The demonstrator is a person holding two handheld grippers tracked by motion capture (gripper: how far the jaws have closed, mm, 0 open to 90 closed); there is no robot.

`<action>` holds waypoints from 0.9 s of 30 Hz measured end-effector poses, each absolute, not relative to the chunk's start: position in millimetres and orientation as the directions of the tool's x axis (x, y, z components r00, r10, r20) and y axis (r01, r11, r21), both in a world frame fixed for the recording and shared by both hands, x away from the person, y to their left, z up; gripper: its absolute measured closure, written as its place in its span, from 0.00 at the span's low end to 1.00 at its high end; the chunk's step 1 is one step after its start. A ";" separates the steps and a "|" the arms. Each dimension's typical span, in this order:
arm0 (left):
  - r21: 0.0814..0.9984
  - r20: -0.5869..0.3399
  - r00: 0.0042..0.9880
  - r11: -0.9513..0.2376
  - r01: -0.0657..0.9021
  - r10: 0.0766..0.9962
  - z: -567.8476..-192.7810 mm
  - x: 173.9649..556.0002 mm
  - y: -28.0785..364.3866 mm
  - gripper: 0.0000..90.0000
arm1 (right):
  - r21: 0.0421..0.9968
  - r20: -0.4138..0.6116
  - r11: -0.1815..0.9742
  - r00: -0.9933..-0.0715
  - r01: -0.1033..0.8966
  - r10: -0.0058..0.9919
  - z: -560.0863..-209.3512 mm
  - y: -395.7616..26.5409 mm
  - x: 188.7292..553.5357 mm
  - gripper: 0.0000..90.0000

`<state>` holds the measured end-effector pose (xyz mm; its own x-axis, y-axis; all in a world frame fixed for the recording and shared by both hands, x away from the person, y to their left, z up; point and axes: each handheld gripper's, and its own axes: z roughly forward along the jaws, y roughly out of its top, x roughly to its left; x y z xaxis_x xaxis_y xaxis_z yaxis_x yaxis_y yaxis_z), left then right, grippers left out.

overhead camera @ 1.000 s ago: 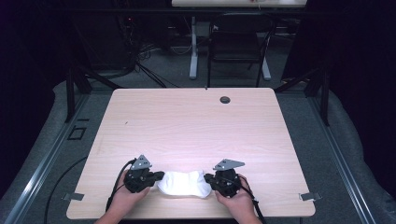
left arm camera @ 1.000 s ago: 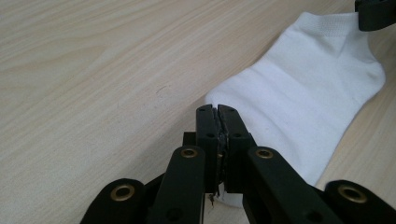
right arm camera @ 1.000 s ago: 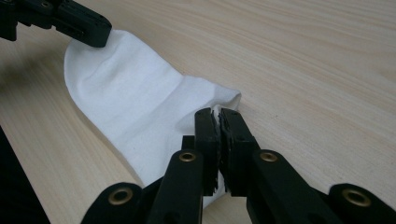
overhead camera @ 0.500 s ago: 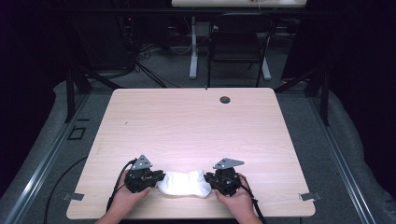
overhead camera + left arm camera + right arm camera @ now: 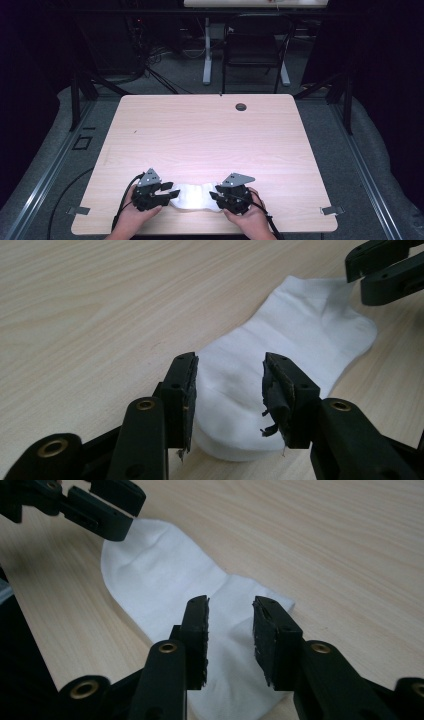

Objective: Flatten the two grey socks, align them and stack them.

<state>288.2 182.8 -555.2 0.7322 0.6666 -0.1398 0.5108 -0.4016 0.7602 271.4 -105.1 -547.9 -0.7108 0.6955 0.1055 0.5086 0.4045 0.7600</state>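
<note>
Both grippers' jaws have just opened; white sock (image 5: 192, 196) seemingly released.

The high view looks forward and down from above my side of the worktop (image 5: 210, 135), taking in all of it, with my hands at the frame's bottom edge. Each gripper view sits low and close, looking along my own jaws across the wood. All three share the sock (image 5: 192, 196), which fills the lower centre of both close views.
</note>
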 end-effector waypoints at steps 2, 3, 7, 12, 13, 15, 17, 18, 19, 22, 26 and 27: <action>0.759 -0.132 0.740 -0.413 0.503 0.660 -556.3 287.1 182.0 0.60 | 0.745 0.095 0.431 -0.720 0.509 0.687 -552.5 -102.9 272.2 0.72; 0.757 -0.135 0.740 -0.413 0.506 0.658 -557.3 286.1 181.4 0.59 | 0.740 0.090 0.438 -0.720 0.511 0.688 -555.7 -102.5 272.8 0.70; 0.742 -0.126 0.750 -0.440 0.506 0.649 -563.9 283.9 180.4 0.56 | 0.726 0.107 0.437 -0.715 0.531 0.691 -563.5 -103.4 275.5 0.66; 0.725 -0.116 0.755 -0.465 0.508 0.645 -570.2 285.3 179.5 0.54 | 0.715 0.088 0.457 -0.717 0.529 0.691 -567.1 -102.8 273.8 0.64; 0.724 -0.114 0.756 -0.468 0.507 0.644 -571.1 285.1 178.9 0.53 | 0.708 0.080 0.469 -0.720 0.528 0.690 -567.8 -103.0 273.6 0.64; 0.719 -0.110 0.761 -0.477 0.506 0.640 -572.8 285.1 178.1 0.53 | 0.706 0.068 0.477 -0.721 0.523 0.690 -570.2 -102.8 273.0 0.63; 0.707 -0.109 0.765 -0.491 0.509 0.635 -574.8 285.5 177.7 0.51 | 0.704 0.059 0.482 -0.719 0.522 0.693 -571.3 -103.3 272.9 0.63; 0.704 -0.107 0.766 -0.496 0.509 0.634 -576.0 285.8 177.5 0.51 | 0.698 0.058 0.486 -0.718 0.526 0.693 -571.6 -104.0 273.3 0.63; 0.706 -0.106 0.765 -0.494 0.508 0.635 -577.2 285.7 177.2 0.51 | 0.696 0.056 0.490 -0.719 0.526 0.693 -572.6 -105.0 273.9 0.63; 0.706 -0.104 0.769 -0.498 0.503 0.631 -577.4 286.0 177.6 0.51 | 0.697 0.064 0.484 -0.718 0.529 0.693 -573.9 -107.9 274.0 0.63; 0.711 -0.086 0.776 -0.507 0.487 0.625 -578.4 286.1 177.7 0.51 | 0.710 0.069 0.476 -0.723 0.519 0.687 -576.3 -109.0 273.3 0.65; 0.711 -0.082 0.776 -0.509 0.485 0.625 -578.5 286.2 177.6 0.52 | 0.711 0.073 0.473 -0.723 0.521 0.687 -576.6 -109.1 273.2 0.65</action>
<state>286.2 177.6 -578.5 0.7763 0.6249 -0.0823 0.4851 -0.5090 0.7110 273.2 -109.1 -576.6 -0.7234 0.6865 0.0734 0.5209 0.4729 0.7106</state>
